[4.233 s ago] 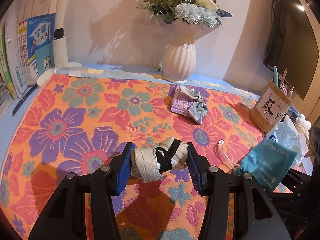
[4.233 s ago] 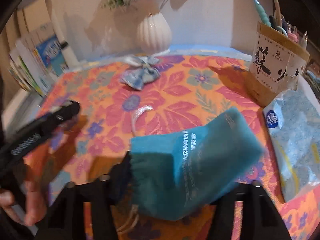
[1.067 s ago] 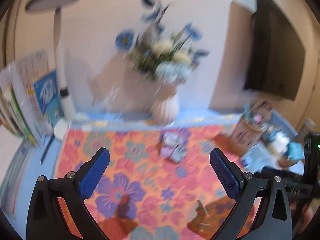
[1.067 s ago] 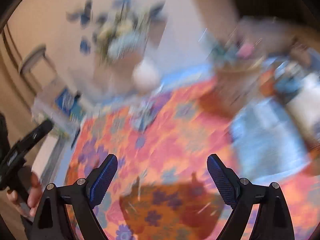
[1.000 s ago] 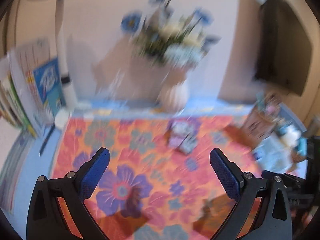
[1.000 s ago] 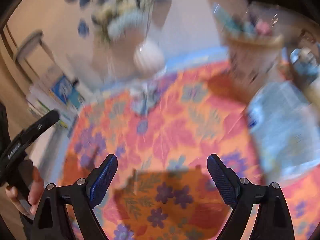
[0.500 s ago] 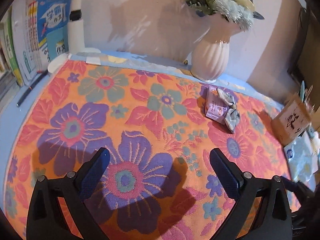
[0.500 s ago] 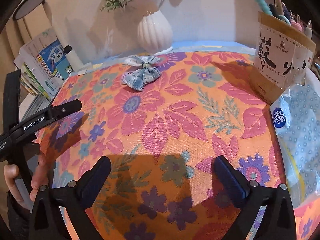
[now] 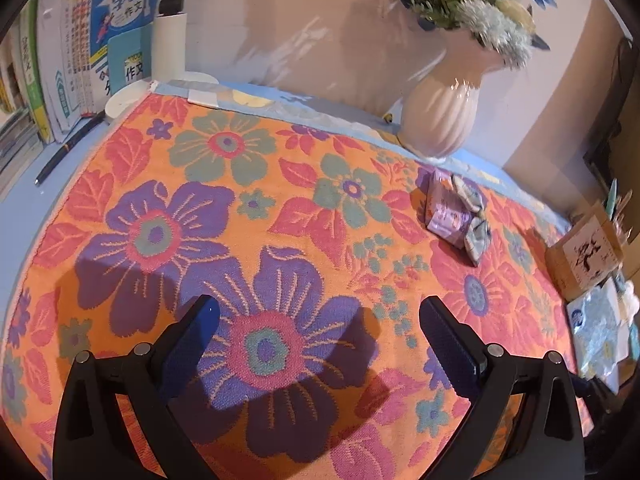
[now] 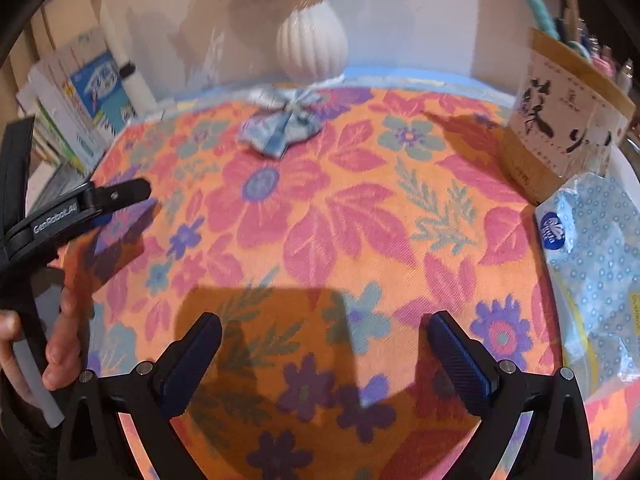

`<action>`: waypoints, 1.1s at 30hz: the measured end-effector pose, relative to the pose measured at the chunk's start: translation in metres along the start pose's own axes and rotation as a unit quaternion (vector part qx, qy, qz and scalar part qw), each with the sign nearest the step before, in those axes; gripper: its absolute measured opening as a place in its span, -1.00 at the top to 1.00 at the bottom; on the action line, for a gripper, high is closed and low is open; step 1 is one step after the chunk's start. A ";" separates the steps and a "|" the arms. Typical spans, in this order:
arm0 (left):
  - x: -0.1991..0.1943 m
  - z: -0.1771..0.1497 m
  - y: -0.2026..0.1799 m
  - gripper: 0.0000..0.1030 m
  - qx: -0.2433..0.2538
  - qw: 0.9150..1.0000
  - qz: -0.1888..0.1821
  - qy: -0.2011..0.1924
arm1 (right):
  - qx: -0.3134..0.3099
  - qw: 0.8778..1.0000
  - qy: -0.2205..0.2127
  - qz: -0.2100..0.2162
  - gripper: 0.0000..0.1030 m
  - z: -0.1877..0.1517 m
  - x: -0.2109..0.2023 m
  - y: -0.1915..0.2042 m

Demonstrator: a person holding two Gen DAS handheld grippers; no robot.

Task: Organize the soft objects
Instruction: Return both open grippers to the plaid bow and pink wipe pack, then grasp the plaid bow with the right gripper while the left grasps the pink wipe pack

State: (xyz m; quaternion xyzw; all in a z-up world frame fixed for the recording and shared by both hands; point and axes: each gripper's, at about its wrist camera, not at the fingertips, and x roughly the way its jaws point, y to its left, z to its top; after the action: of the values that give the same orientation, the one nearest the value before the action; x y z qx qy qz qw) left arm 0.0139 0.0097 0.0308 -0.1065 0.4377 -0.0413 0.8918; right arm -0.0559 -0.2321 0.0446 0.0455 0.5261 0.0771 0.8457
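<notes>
A blue-grey checked fabric bow (image 9: 460, 216) lies on the orange flowered cloth (image 9: 280, 208) near the white vase. It also shows in the right wrist view (image 10: 284, 128), far ahead of the fingers. My left gripper (image 9: 316, 320) is open and empty, low over a purple flower, with the bow up and to its right. My right gripper (image 10: 324, 340) is open and empty above the cloth's near part. The left gripper's black body (image 10: 76, 208) shows at the left of the right wrist view.
A white ribbed vase (image 9: 444, 116) with flowers stands at the back. Books (image 9: 80, 52) and a pen (image 9: 68, 148) are at the left. A paper pen holder (image 10: 568, 124) and a blue dotted packet (image 10: 596, 264) sit at the right.
Both grippers, which earlier held a lace roll and a teal pouch, are open and empty. In the last half second both moved lower and nearer the cloth.
</notes>
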 end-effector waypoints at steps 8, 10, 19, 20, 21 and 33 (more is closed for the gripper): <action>0.010 0.015 -0.014 -0.92 0.025 0.999 0.023 0.041 | 0.029 0.997 -0.014 0.066 -1.00 0.074 -0.002 -0.002; 0.011 0.033 -0.019 -0.92 0.029 0.998 0.019 0.051 | 0.027 0.997 -0.033 0.066 -0.92 0.100 0.009 -0.001; 0.048 0.085 -0.035 -0.92 0.044 0.998 0.004 0.034 | 0.044 0.992 -0.026 0.114 0.23 0.153 0.085 -0.013; 0.054 0.085 -0.037 -0.92 0.043 0.998 0.000 0.038 | 0.043 0.990 -0.032 0.129 0.40 0.153 0.084 -0.015; 0.059 0.084 -0.038 -0.92 0.042 0.998 -0.008 0.042 | 0.041 0.990 -0.035 0.129 0.49 0.151 0.082 -0.016; 0.108 0.081 -0.114 -0.75 0.133 0.987 -0.039 0.077 | 0.090 0.991 -0.062 0.082 0.57 0.109 0.056 -0.087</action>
State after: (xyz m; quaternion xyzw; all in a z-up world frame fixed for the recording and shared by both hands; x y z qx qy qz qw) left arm 0.1465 -0.1065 0.0211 -0.0002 0.4909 -0.1420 0.8596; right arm 0.0737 -0.3075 0.0295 0.1693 0.4722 0.0956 0.8598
